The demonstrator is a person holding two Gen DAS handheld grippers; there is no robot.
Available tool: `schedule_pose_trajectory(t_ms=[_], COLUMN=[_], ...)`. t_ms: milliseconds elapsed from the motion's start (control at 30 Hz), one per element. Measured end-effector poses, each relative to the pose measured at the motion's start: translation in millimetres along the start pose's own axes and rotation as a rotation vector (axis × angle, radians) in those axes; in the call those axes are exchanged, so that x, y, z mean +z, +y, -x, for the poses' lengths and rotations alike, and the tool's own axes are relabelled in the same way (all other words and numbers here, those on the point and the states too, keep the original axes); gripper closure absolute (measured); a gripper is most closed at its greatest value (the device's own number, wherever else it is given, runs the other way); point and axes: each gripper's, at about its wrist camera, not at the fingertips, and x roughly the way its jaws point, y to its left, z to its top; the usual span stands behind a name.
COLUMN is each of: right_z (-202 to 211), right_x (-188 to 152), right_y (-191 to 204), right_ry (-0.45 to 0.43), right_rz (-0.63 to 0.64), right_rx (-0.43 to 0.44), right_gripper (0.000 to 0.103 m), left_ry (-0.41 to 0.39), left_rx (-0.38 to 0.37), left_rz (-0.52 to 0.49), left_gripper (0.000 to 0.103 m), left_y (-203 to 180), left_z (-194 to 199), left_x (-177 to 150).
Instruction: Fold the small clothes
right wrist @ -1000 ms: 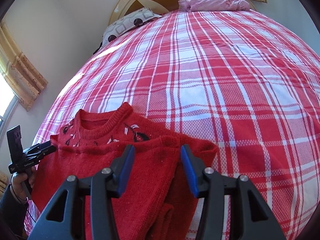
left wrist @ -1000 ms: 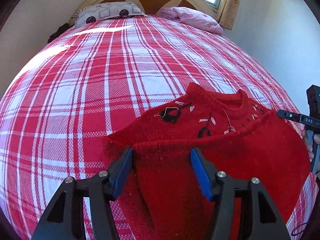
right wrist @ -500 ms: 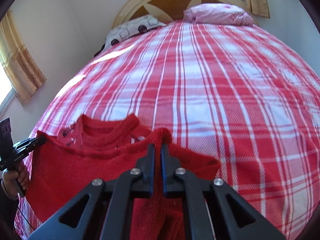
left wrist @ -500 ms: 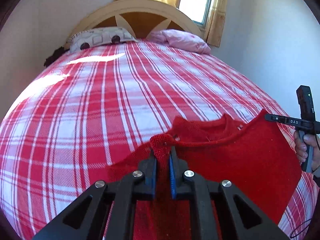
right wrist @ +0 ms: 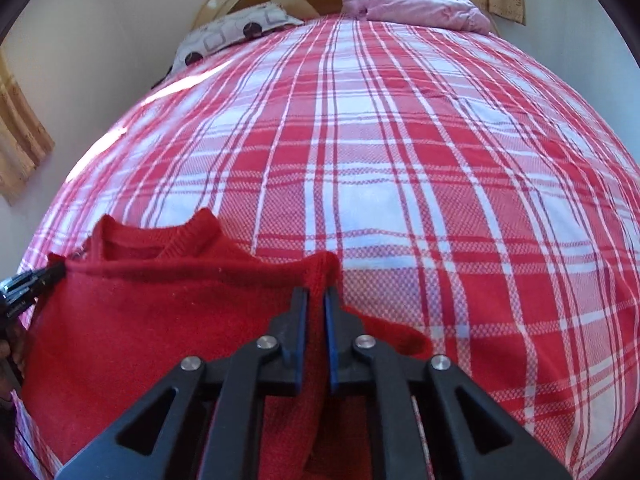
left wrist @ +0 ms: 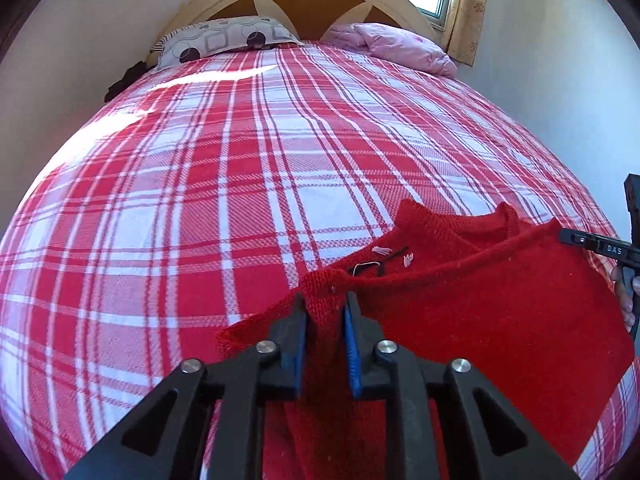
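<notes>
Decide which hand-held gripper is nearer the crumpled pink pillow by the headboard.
Right. The right hand-held gripper clamps the red knitted sweater on the side of the crumpled pink pillow; the left hand-held gripper clamps it farther across, opposite the patterned grey pillow.

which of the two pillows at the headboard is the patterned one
The grey-white pillow on the left side of the headboard, printed with dark circles and squares. The other pillow, on the right nearer the window, is plain pink with no print.

The right gripper (right wrist: 316, 300) pinches a corner of a red sweater (right wrist: 160, 320) above a red plaid bedspread (right wrist: 400, 160). The left gripper (right wrist: 56, 270) holds the opposite corner. Two pillows (right wrist: 416, 8) lie beyond.
</notes>
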Motion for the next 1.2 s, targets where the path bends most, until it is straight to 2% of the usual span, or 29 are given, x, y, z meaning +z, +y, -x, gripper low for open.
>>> schedule_pose_trajectory(t_ms=[33, 67, 100, 167, 333, 500, 600, 667, 733, 867, 933, 1000, 1100, 1200], right_z=[6, 16, 23, 47, 98, 117, 111, 97, 80, 84, 94, 106, 109, 92], right_x=[0, -1, -1, -8, -44, -94, -114, -121, -126, -121, -117, -116, -110, -107], right_y=[-3, -8, -9, -10, 10, 34, 52, 55, 51, 56, 62, 70, 92, 107], right_ry=[-0.011, -0.030, -0.045, -0.083, -0.107, -0.083, -0.054, -0.011, 0.060, 0.062, 0.032, -0.017, -0.053, -0.053], right_rz=[-0.008, -0.017, -0.021, -0.019, 0.048, 0.139, 0.224, 0.243, 0.229, 0.216, 0.220, 0.226, 0.258, 0.276], right_rx=[-0.002, -0.003, -0.001, 0.012, 0.049, 0.086, 0.108, 0.057, 0.034, 0.002, 0.006, 0.037, 0.089, 0.116], right_gripper=[0.066, 0.060, 0.055, 0.054, 0.054, 0.055, 0.058, 0.058, 0.059, 0.060, 0.056, 0.056, 0.052, 0.052], left_ry=[-0.031, -0.059, -0.081, -0.146, -0.175, -0.118, -0.082, -0.042, -0.047, -0.062, -0.095, -0.105, -0.071, -0.052], left_rx=[0.022, 0.044, 0.068, 0.090, 0.036, 0.000, 0.067, 0.089, 0.091, 0.067, 0.041, 0.056, 0.077, 0.092], left_rz=[-0.011, -0.025, -0.036, -0.039, -0.060, -0.154, -0.197, -0.179, -0.159, -0.124, -0.112, -0.106, -0.090, -0.085], left_gripper=[0.074, 0.062, 0.047, 0.037, 0.037, 0.037, 0.037, 0.037, 0.035, 0.035, 0.034, 0.026, 0.026, 0.026], left_y=[-1, -3, -4, -7, -30, -67, -83, -79, -76, -78, -80, -82, -81, -82], left_z=[12, 24, 33, 59, 102, 99, 81, 67, 63, 79, 89, 88, 73, 64], left_x=[0, -1, -1, -5, -44, -91, -105, -110, -112, -112, -112, -110, -107, -107])
